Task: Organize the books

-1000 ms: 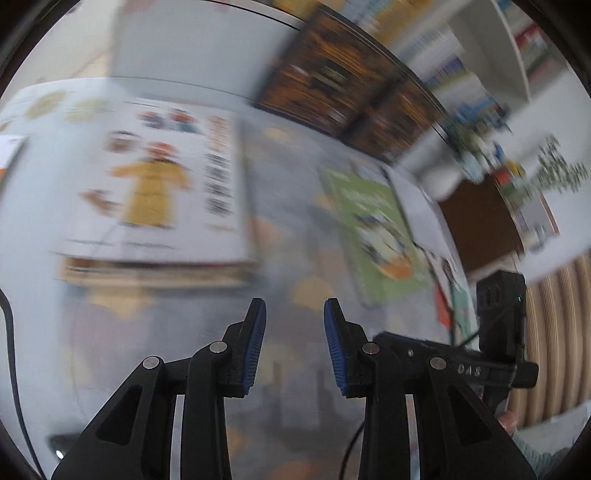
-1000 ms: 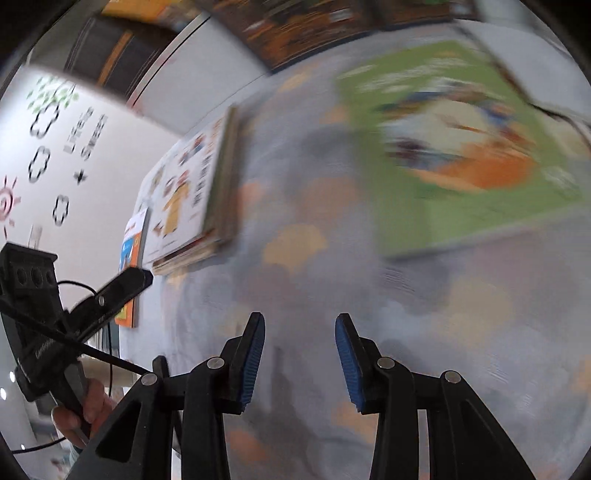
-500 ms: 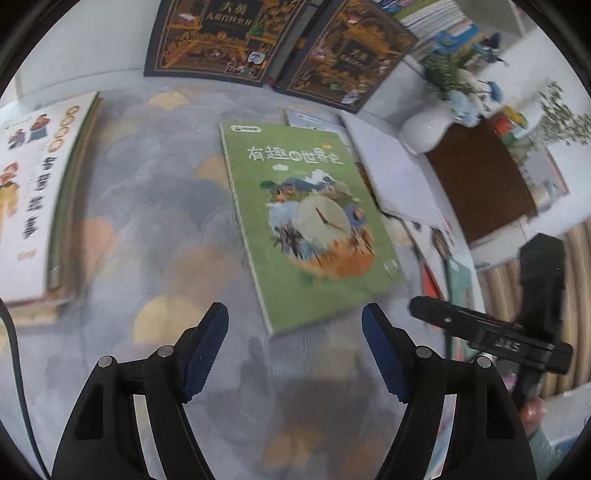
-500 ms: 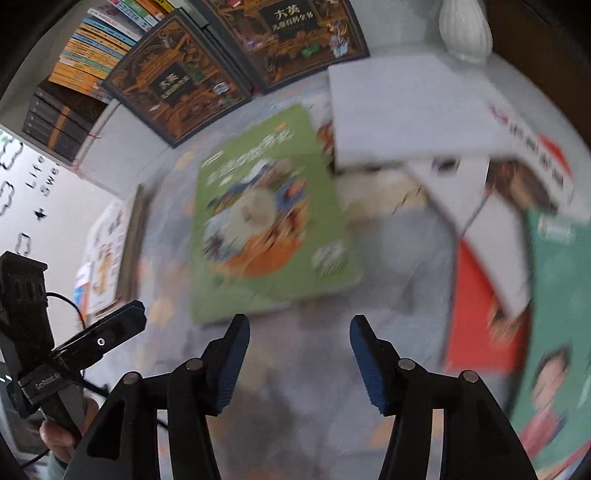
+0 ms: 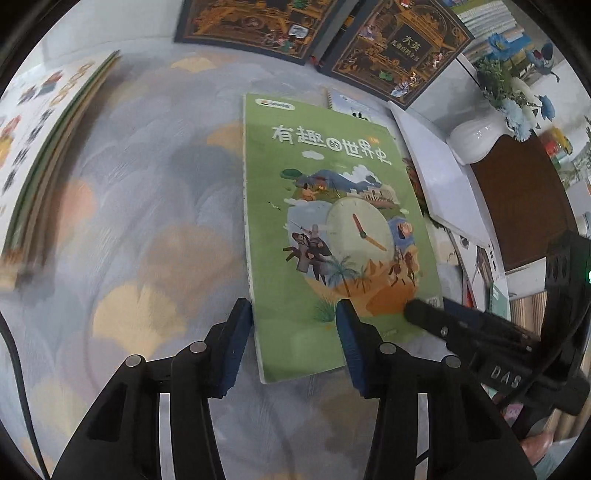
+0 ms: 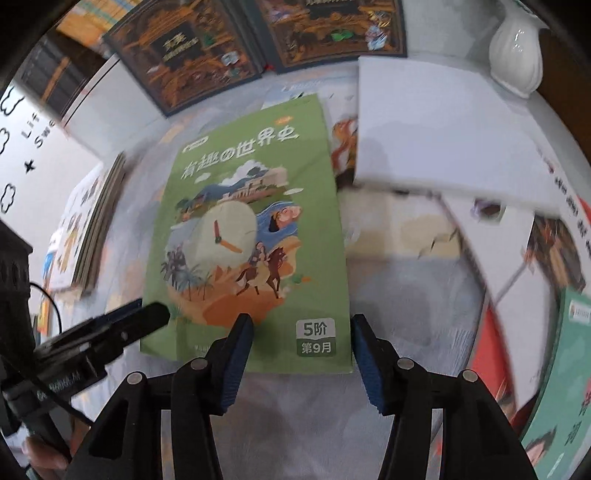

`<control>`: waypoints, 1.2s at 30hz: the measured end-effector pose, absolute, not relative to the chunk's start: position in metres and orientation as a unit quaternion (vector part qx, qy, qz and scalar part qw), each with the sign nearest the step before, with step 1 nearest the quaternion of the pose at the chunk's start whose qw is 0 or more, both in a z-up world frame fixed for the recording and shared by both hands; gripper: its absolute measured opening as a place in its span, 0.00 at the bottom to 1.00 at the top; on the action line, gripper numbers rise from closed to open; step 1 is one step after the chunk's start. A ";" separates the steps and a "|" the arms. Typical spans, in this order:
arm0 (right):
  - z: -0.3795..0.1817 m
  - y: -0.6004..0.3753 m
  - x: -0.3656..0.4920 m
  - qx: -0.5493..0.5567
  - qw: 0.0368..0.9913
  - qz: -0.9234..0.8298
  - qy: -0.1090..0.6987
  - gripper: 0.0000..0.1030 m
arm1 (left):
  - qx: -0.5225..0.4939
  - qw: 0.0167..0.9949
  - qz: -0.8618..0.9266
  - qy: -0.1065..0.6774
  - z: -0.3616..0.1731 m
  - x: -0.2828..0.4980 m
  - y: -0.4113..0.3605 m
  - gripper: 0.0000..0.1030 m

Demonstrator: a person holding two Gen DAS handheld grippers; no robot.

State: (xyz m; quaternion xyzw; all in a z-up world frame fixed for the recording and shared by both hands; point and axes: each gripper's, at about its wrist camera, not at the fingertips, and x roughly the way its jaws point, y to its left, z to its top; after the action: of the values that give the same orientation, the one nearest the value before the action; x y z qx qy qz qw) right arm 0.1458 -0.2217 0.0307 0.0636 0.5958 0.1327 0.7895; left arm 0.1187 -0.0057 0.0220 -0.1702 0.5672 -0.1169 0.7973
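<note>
Patterned cloth (image 5: 155, 229) covers the bench, grey with orange and yellow scallops. Green book (image 5: 332, 229) lies flat on it, cover up, near edge toward both grippers.

Left gripper (image 5: 293, 345): jaws have just been closing and are part spread, straddling the book's near left corner. One pad sits just off the spine edge, the other over the cover. Contact with the book cannot be told.

Right gripper (image 6: 301, 354): jaws part spread, straddling the near right corner by the "5" label. Whether the pads touch is unclear.

Beyond the jaws, two dark ornate books (image 5: 325, 33) stand propped, tops cut off by the frame. Right of the left jaws: a white book (image 5: 439, 181) overlapping other books whose covers are mostly hidden, and a white vase (image 5: 476, 136) with flowers. Left of the left jaws: a stack of books (image 5: 40, 166), blurred, print unreadable. At the right-wrist view's far right, more books (image 6: 554, 280) are smeared and cropped.
</note>
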 end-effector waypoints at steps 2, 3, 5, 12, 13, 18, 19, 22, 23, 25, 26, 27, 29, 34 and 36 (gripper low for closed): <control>0.031 -0.217 0.132 0.049 0.785 0.145 0.600 0.53 | -0.188 0.792 -0.117 0.569 0.021 0.102 0.000 0.42; 0.031 -0.213 0.119 0.032 0.781 0.155 0.604 0.53 | -0.196 0.788 -0.118 0.572 0.020 0.090 0.003 0.42; 0.030 -0.206 0.100 0.004 0.775 0.169 0.609 0.54 | -0.207 0.781 -0.119 0.577 0.018 0.059 0.007 0.42; 0.027 -0.199 0.011 -0.079 0.741 0.225 0.628 0.70 | -0.215 0.745 -0.159 0.611 0.014 -0.034 -0.003 0.46; 0.027 -0.200 0.005 -0.081 0.736 0.231 0.631 0.70 | -0.219 0.743 -0.157 0.612 0.013 -0.042 -0.004 0.46; 0.036 -0.214 -0.002 -0.056 0.739 0.221 0.634 0.54 | -0.247 0.753 -0.120 0.598 0.013 -0.063 0.000 0.46; 0.038 -0.217 0.000 -0.051 0.748 0.213 0.626 0.51 | -0.246 0.756 -0.113 0.596 0.013 -0.064 0.000 0.46; 0.040 -0.223 0.001 -0.055 0.783 0.165 0.598 0.37 | -0.239 0.763 -0.102 0.592 0.012 -0.065 -0.005 0.49; 0.038 -0.223 -0.001 -0.053 0.786 0.163 0.593 0.37 | -0.237 0.765 -0.103 0.589 0.011 -0.067 -0.008 0.52; 0.037 -0.220 -0.006 -0.045 0.786 0.175 0.591 0.37 | -0.238 0.768 -0.109 0.585 0.011 -0.066 -0.010 0.60; 0.036 -0.222 -0.009 -0.042 0.784 0.180 0.592 0.37 | -0.234 0.770 -0.108 0.584 0.012 -0.066 -0.012 0.61; 0.036 -0.222 -0.012 -0.040 0.783 0.186 0.592 0.37 | -0.228 0.773 -0.106 0.582 0.012 -0.065 -0.015 0.61; 0.034 -0.222 -0.017 -0.038 0.782 0.195 0.591 0.38 | -0.219 0.781 -0.099 0.576 0.013 -0.067 -0.017 0.61; 0.035 -0.243 -0.018 0.003 0.777 0.208 0.594 0.38 | -0.318 0.778 -0.124 0.527 0.026 -0.075 0.007 0.61; 0.033 -0.246 -0.016 0.022 0.775 0.210 0.595 0.38 | -0.388 0.758 -0.154 0.502 0.032 -0.074 0.023 0.61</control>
State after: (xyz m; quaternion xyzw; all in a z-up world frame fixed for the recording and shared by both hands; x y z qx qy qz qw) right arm -0.0158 -0.2456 0.0330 0.0217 0.5955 0.2102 0.7751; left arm -0.0739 0.0226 0.0323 -0.3875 0.5016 -0.1537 0.7581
